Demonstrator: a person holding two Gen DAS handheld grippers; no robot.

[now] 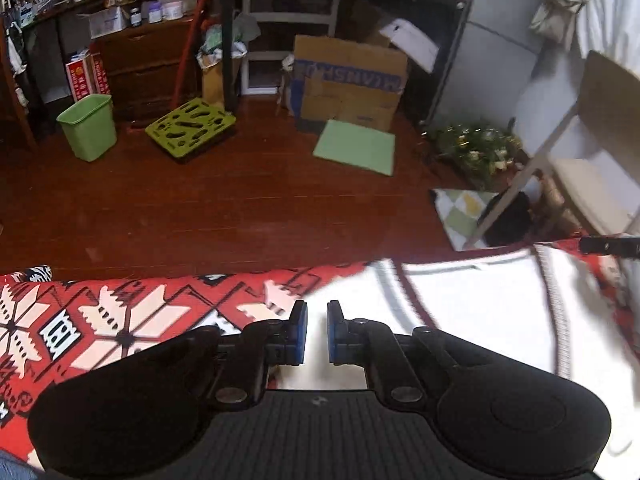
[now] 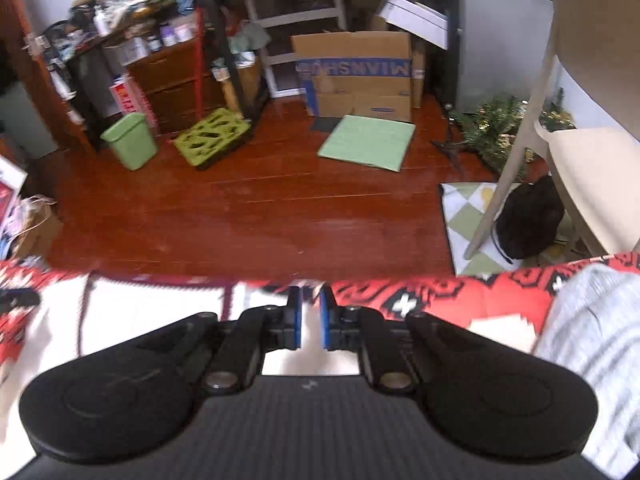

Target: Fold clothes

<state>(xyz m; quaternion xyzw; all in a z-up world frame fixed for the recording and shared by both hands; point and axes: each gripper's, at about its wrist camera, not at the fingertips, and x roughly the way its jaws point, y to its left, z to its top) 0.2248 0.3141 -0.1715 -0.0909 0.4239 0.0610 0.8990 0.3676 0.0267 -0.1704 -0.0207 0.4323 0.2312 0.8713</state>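
White garment [image 1: 460, 312], dark-trimmed, lies on the red patterned blanket [image 1: 120, 320] beneath my two grippers. My left gripper [image 1: 317, 332] and right gripper [image 2: 309, 318] are each nearly closed, pinching nothing I can make out. Across the wooden floor [image 2: 240, 208], a cardboard box [image 2: 356, 76] shows upside-down blue lettering, partly "MIANSH".

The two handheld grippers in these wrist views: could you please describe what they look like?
Both are built alike. The left gripper and the right gripper each have two short black fingers faced with blue pads, carried on black linkage arms with round metal pivot pins. Behind sit two rounded black housings and a ribbed black centre plate with a small pale mark. No cables or sleeves are visible.
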